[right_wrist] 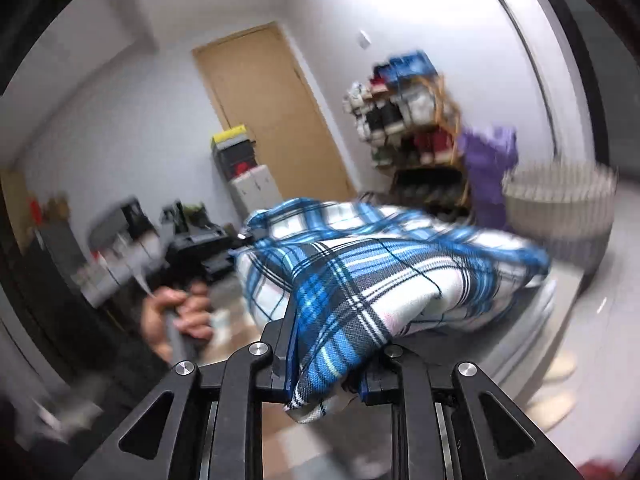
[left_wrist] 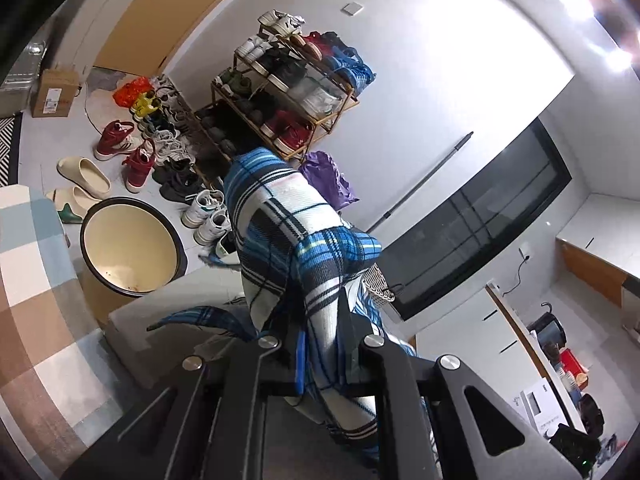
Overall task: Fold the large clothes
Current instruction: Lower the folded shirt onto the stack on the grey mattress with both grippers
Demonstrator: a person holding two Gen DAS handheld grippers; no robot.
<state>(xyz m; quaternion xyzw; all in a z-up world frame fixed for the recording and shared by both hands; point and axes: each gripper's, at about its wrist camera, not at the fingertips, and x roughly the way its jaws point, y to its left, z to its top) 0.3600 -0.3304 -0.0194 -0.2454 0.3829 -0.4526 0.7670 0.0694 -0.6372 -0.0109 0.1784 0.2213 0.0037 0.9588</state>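
A blue, white and black plaid garment (left_wrist: 280, 220) is lifted off the grey surface (left_wrist: 160, 320) and hangs between both grippers. My left gripper (left_wrist: 324, 332) is shut on a bunched edge of it, and the cloth rises steeply away from the fingers. In the right wrist view the same plaid garment (right_wrist: 380, 272) spreads out ahead, with my right gripper (right_wrist: 328, 356) shut on a thick fold at its near corner. The left gripper (right_wrist: 240, 240) also shows there, pinching the far left corner, with a hand (right_wrist: 176, 316) on its handle. This view is motion-blurred.
A wooden shoe rack (left_wrist: 288, 80) stands against the wall with several shoes on the floor beside it. A cream basin (left_wrist: 128, 248) sits near the grey surface. Also in view are a purple bag (left_wrist: 328, 176), a woven basket (right_wrist: 560, 200), a dark screen (left_wrist: 480, 224) and a door (right_wrist: 272, 120).
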